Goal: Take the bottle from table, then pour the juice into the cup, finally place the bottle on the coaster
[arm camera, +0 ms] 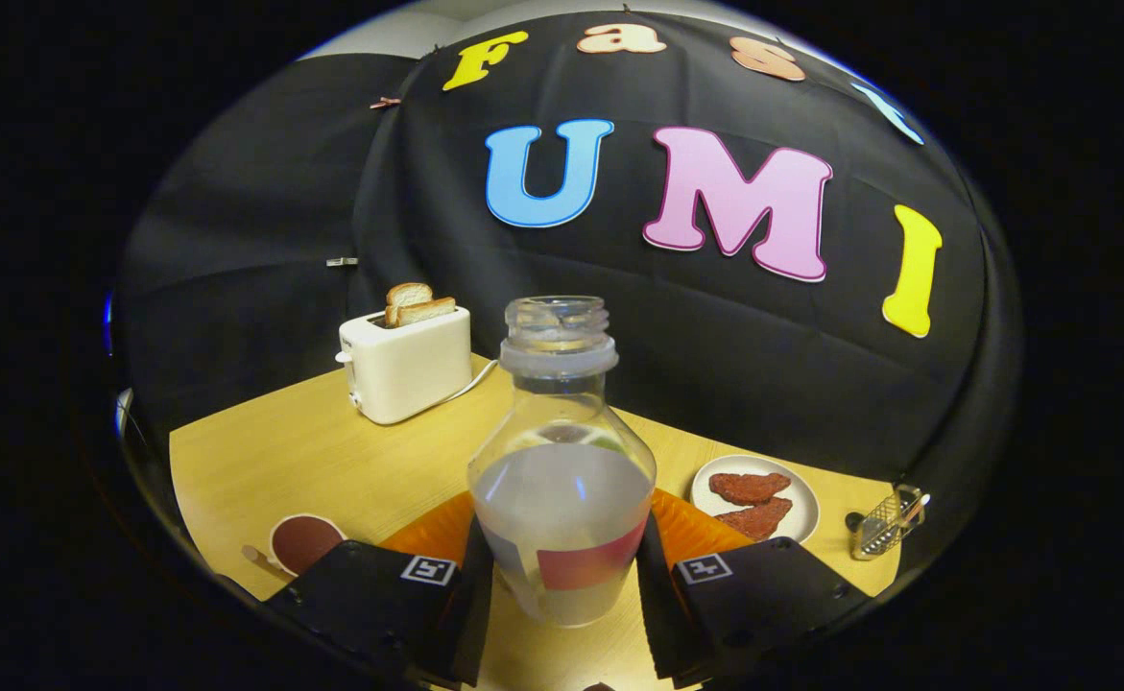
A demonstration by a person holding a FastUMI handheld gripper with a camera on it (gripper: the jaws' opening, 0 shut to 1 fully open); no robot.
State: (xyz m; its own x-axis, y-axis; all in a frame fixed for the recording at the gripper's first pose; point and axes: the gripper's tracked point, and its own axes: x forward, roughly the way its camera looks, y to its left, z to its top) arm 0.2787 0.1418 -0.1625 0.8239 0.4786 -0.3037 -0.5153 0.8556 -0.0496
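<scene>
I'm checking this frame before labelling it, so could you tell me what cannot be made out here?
- Coaster, gripper view: largely hidden behind the bottle and the gripper, whose fingers press the bottle's sides.
- Cup: lower part cut off by a finger.
- Small metal rack past the plate: contents too small to tell.

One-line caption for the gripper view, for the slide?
Gripper shut on an uncapped bottle of pale juice, above an orange coaster; toaster, plate and cup around.

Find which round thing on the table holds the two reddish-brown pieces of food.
The white plate, beyond the gripper shut on the bottle; the orange coaster and brown-filled cup hold none.
</scene>
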